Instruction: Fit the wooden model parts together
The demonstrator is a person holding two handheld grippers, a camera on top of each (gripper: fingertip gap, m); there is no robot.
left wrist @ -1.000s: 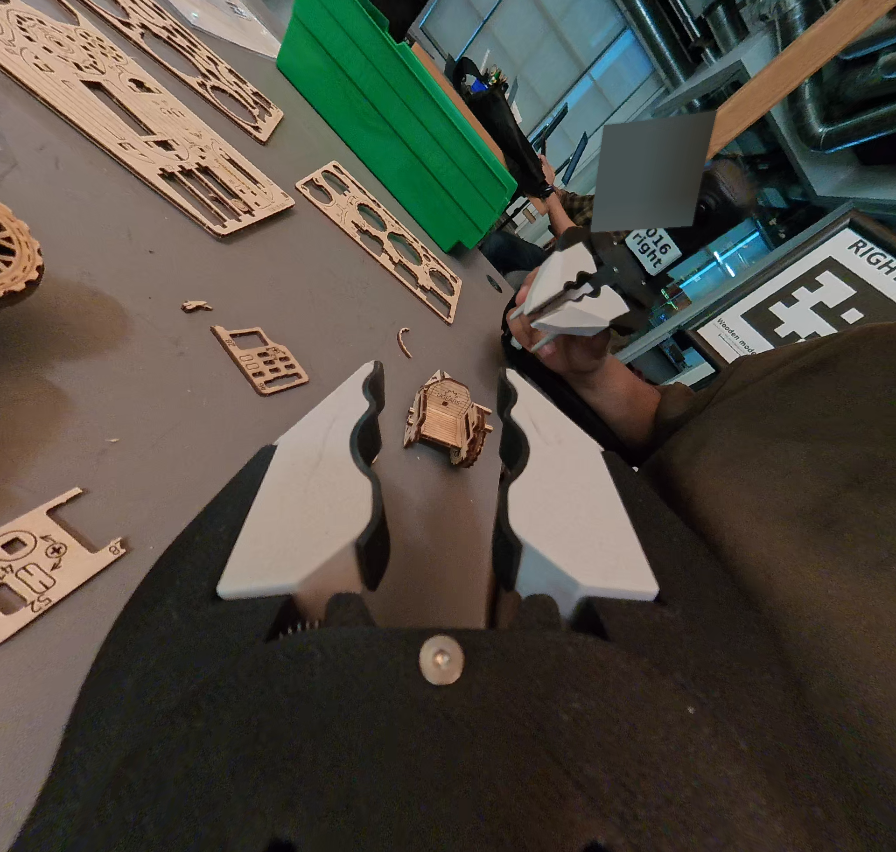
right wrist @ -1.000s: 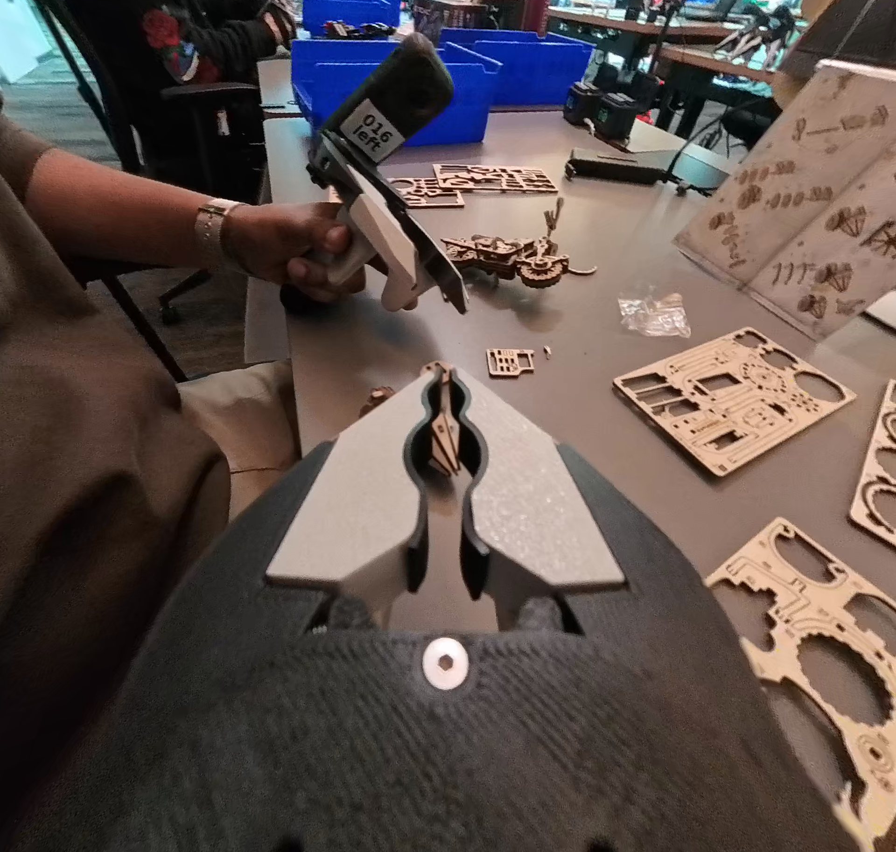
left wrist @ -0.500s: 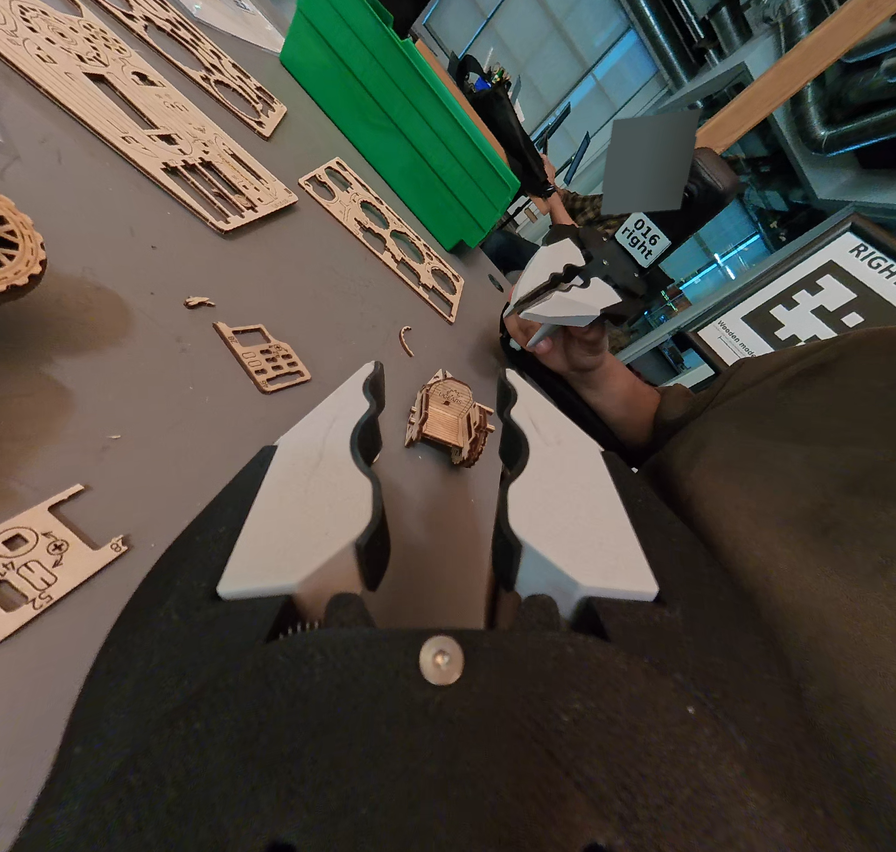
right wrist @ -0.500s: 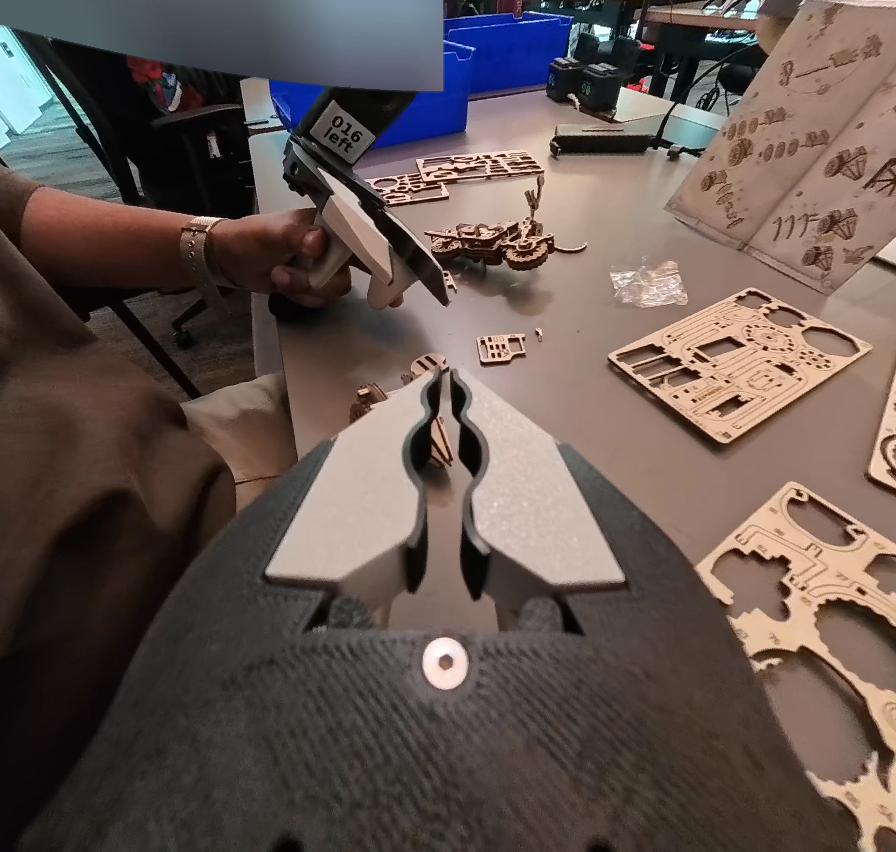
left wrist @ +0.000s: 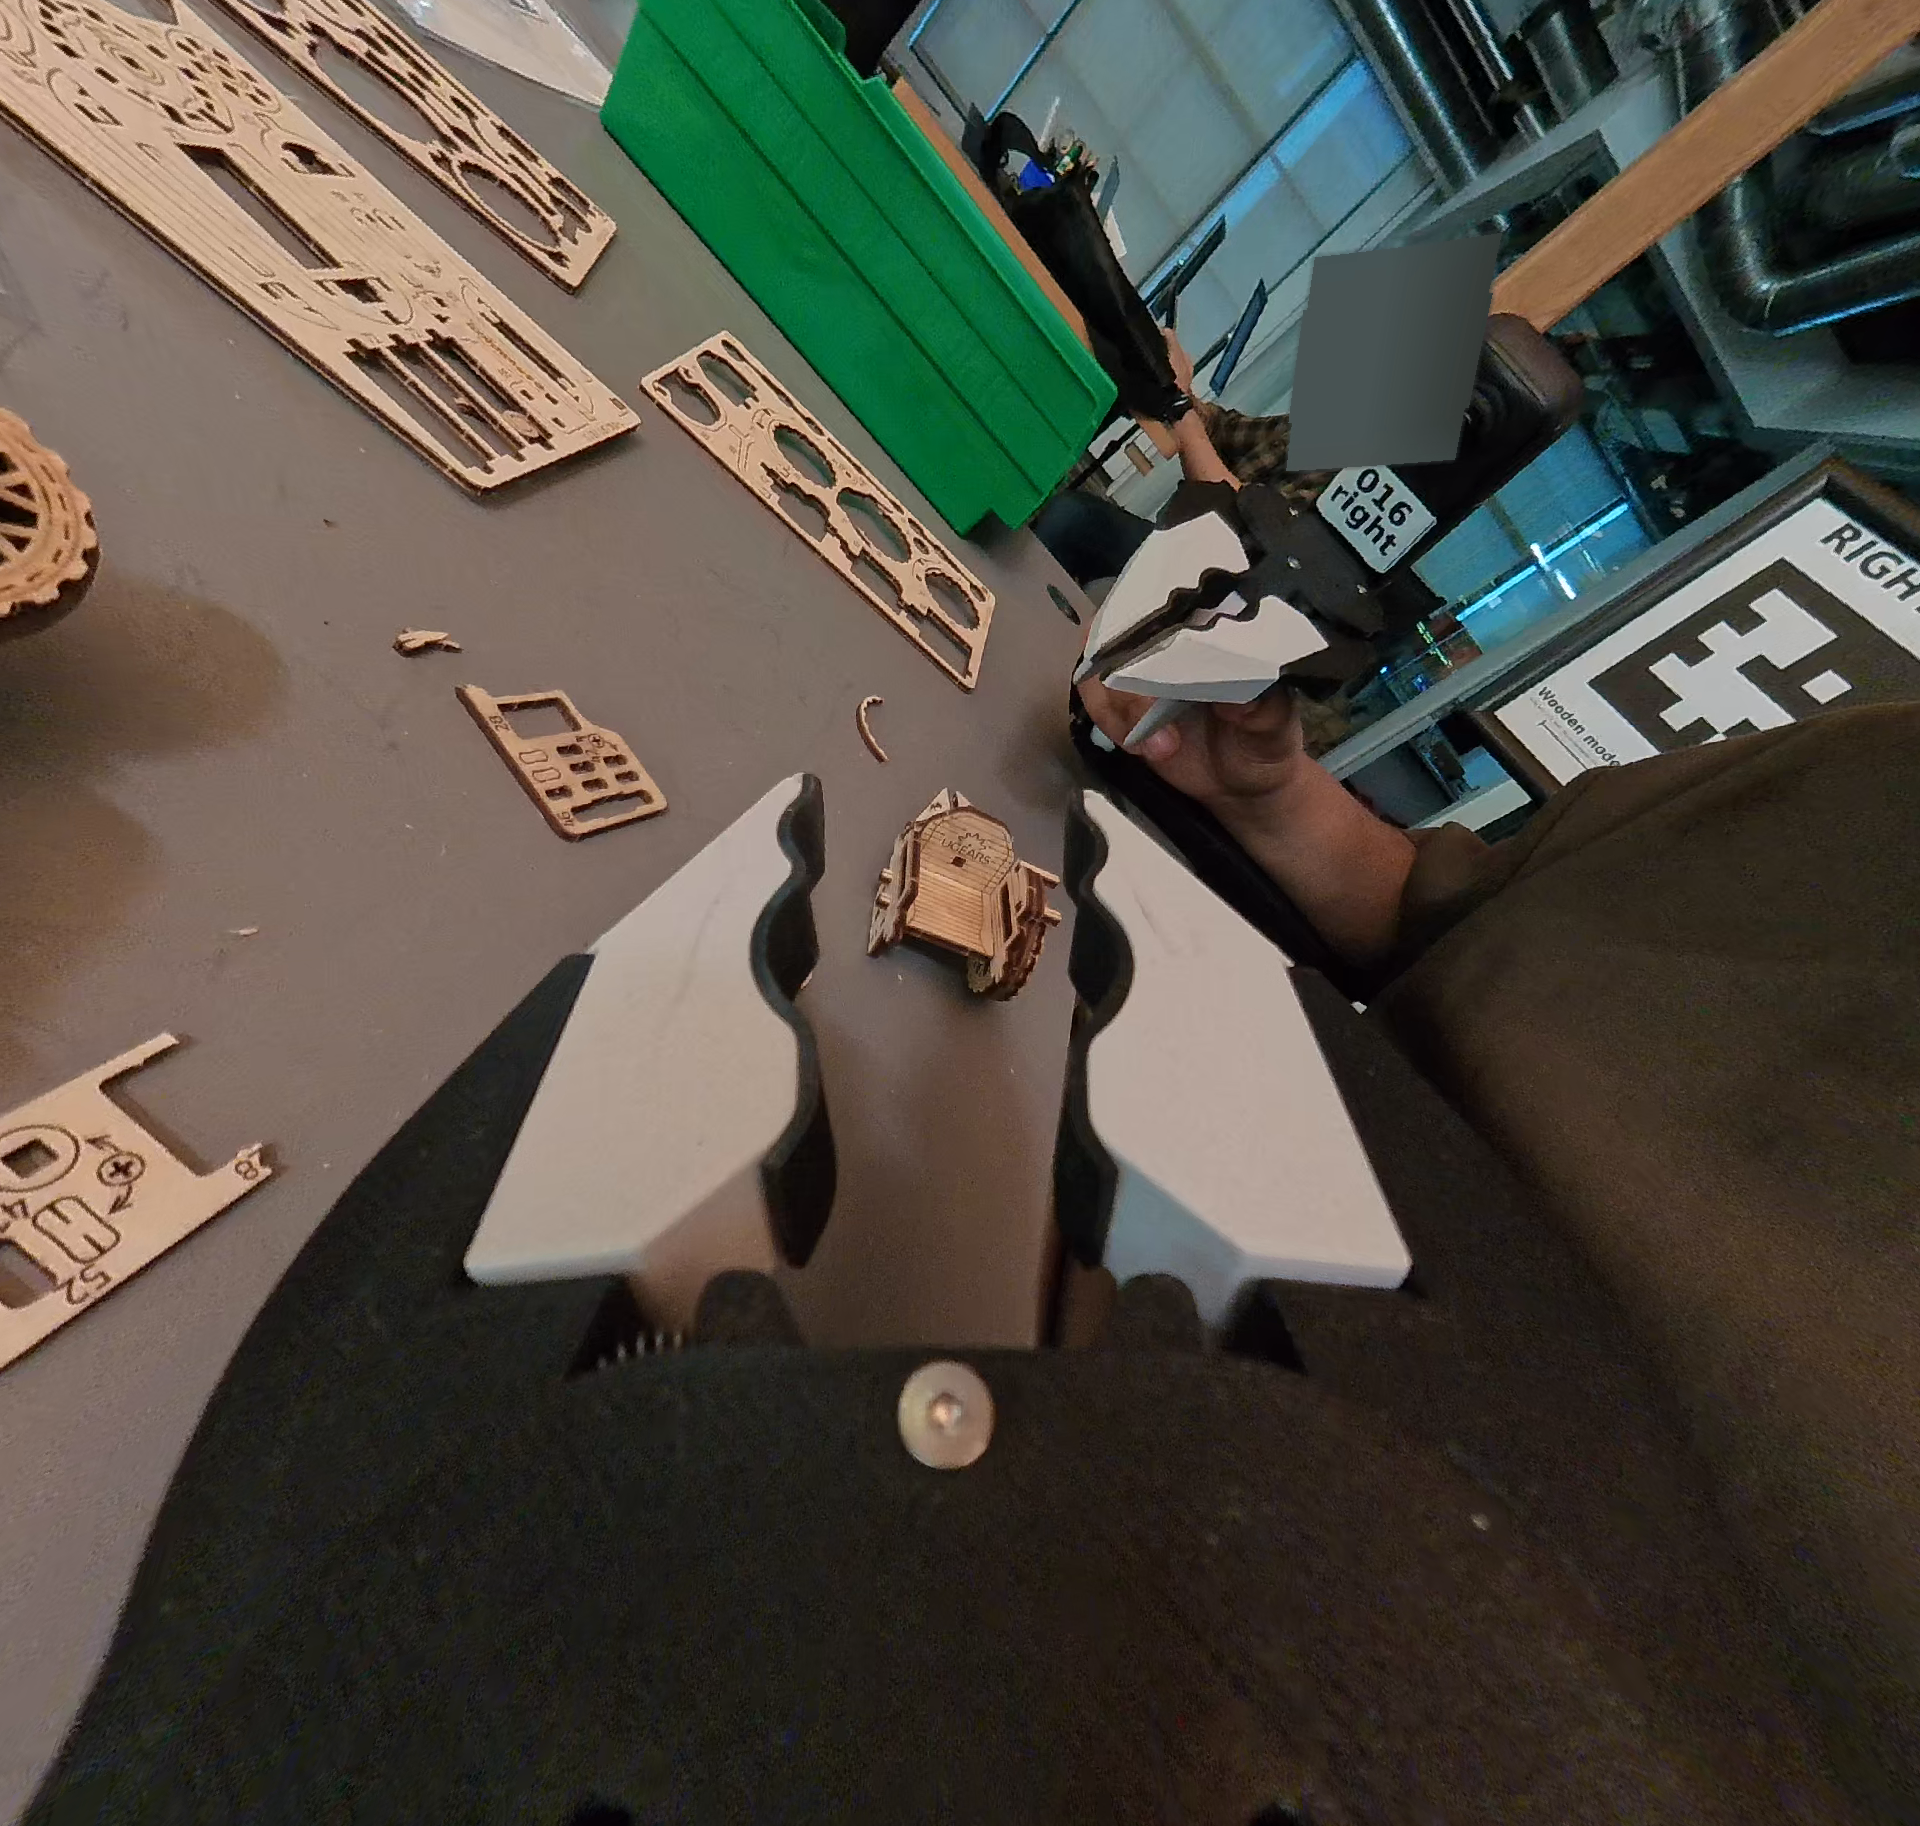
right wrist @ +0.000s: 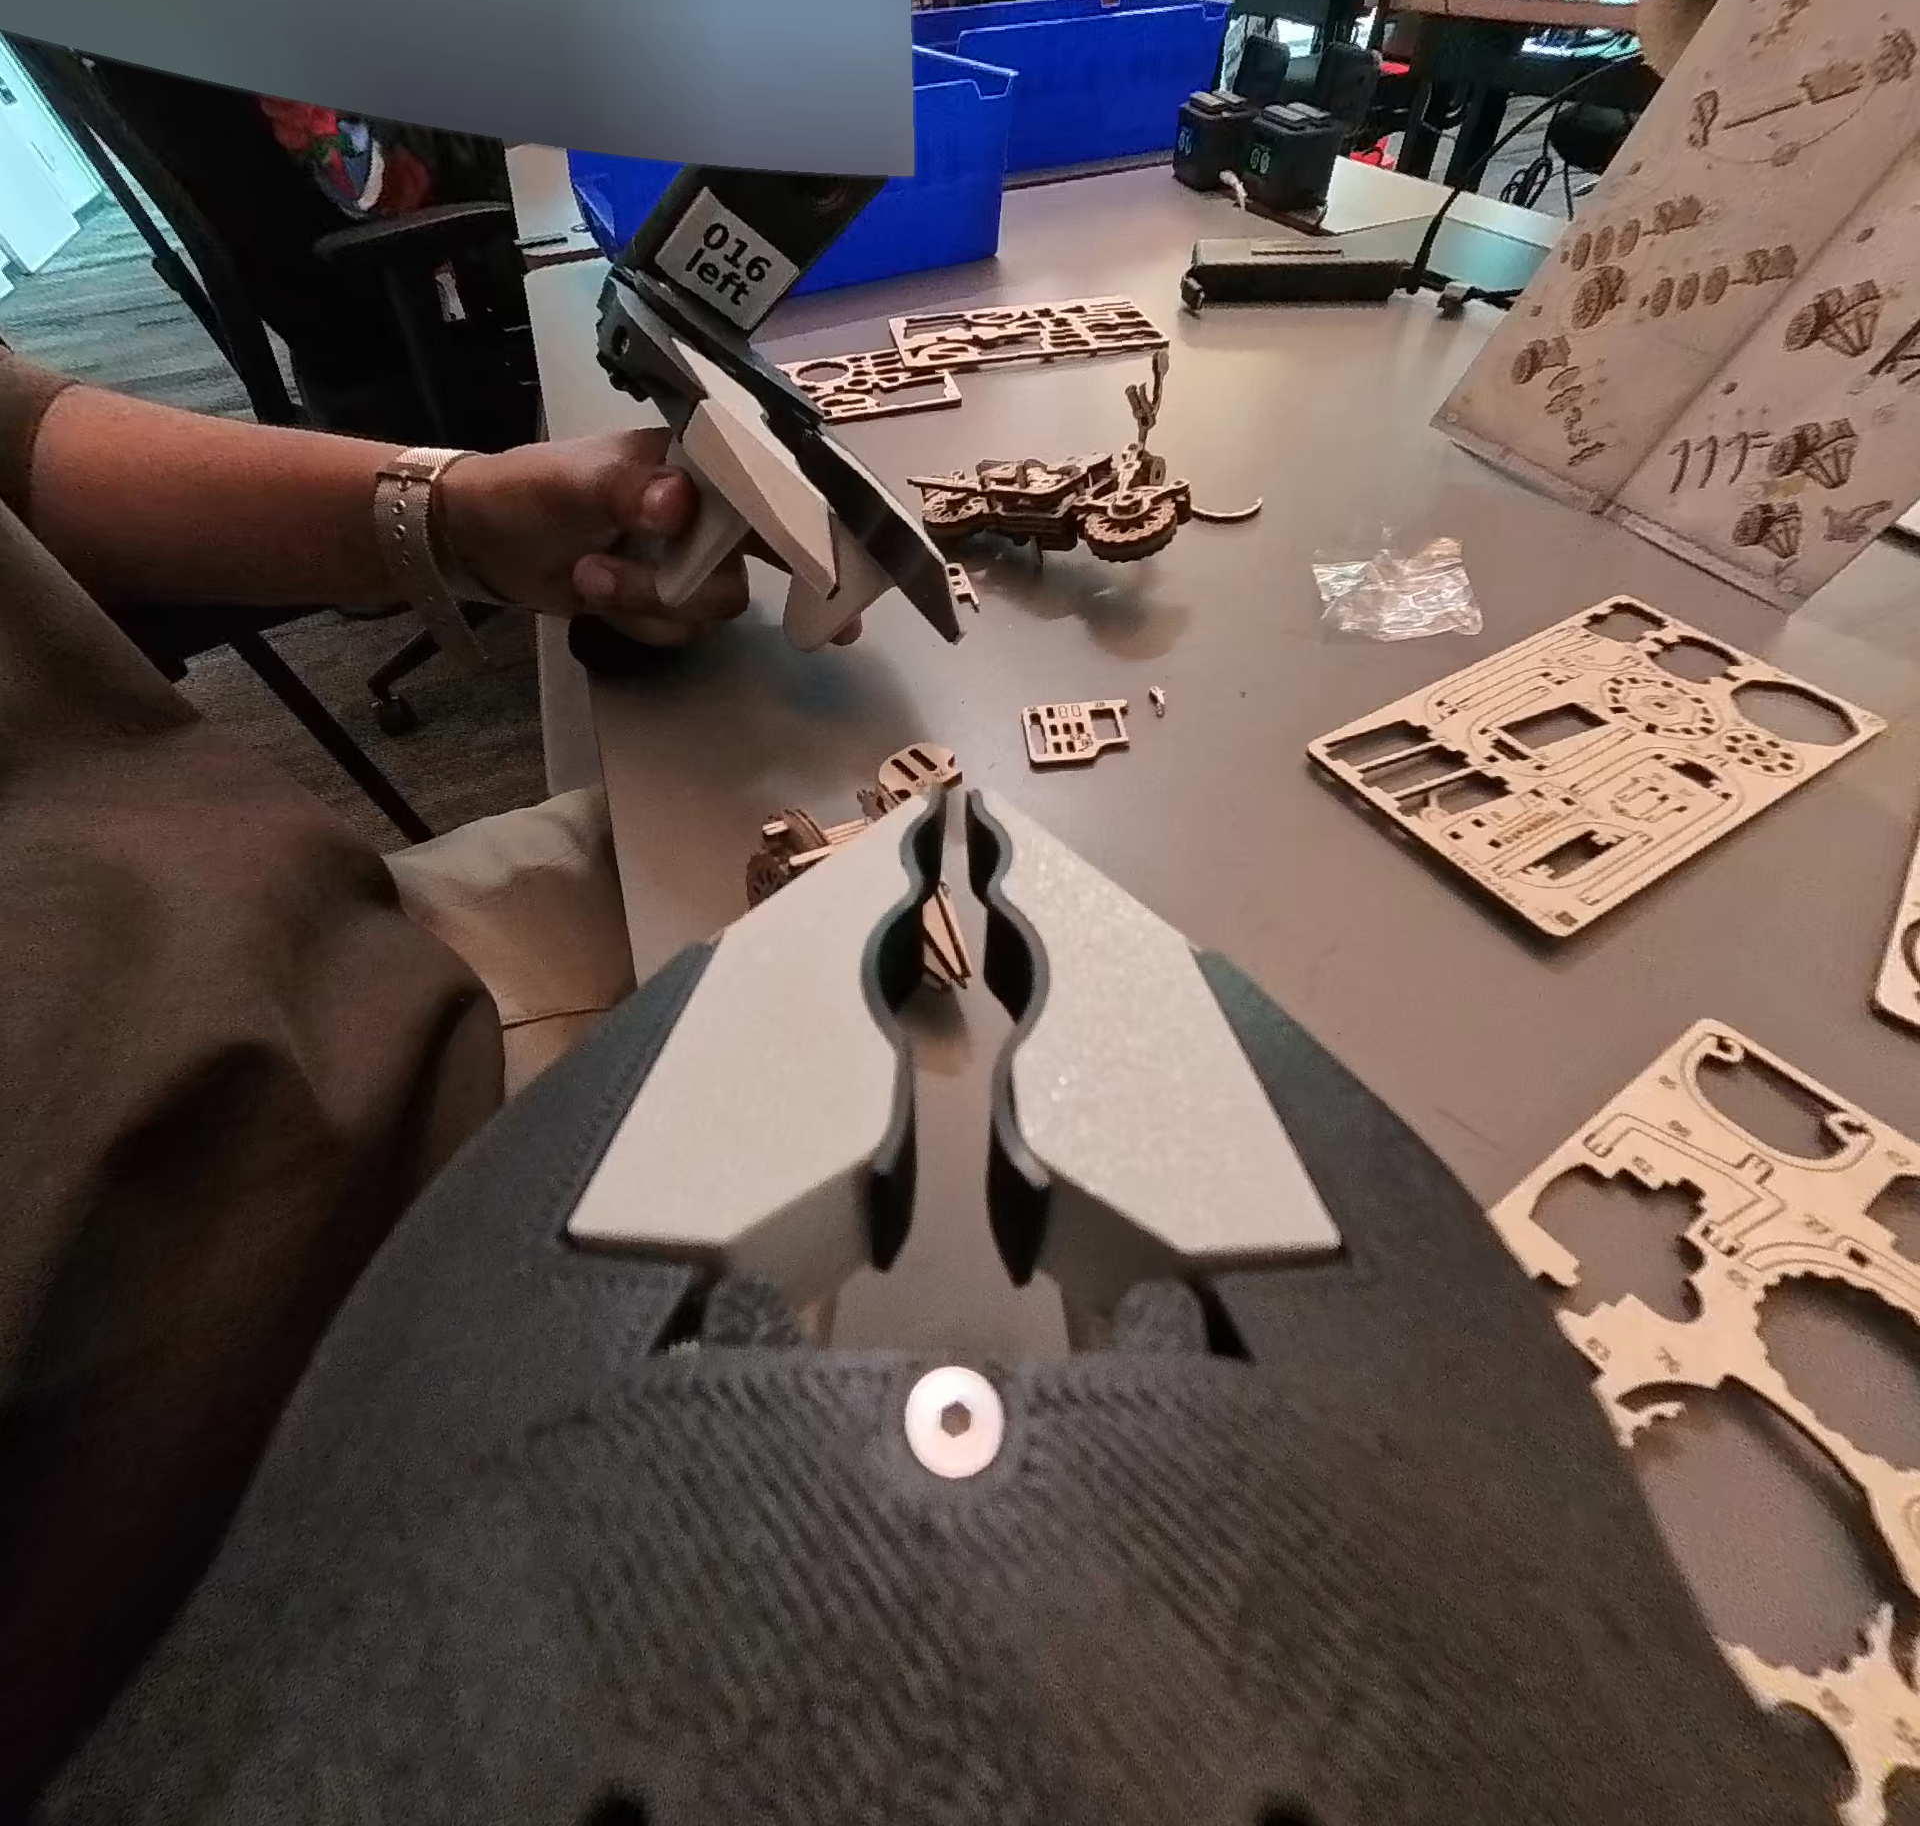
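Observation:
A small wooden sub-assembly (left wrist: 961, 909) lies on the grey table (left wrist: 520, 581) near its front edge. My left gripper (left wrist: 943, 800) is open and empty, one finger on each side of it and a little above. It also shows in the right wrist view (right wrist: 894, 623). My right gripper (right wrist: 956, 802) is shut on a small flat wooden piece (right wrist: 940, 929) held on edge between the pads. It hovers off the table's edge, to the right of the sub-assembly (right wrist: 821, 831), which its left finger partly hides. It also shows in the left wrist view (left wrist: 1195, 633).
A wooden motorcycle model (right wrist: 1049, 509) stands mid-table. A small grid part (left wrist: 566, 763) and tiny offcuts lie nearby. Punched wooden sheets (right wrist: 1590, 748) lie about. A green bin (left wrist: 831, 218), blue bins (right wrist: 1091, 83), an instruction sheet (right wrist: 1714, 270) and a plastic bag (right wrist: 1397, 587) stand farther off. Across from one pair of fingers to the other is roughly 9 cm.
My right gripper has tilted down and turned a little, so the sub-assembly now shows beside its left finger. It still holds the flat piece. My left gripper has hardly moved.

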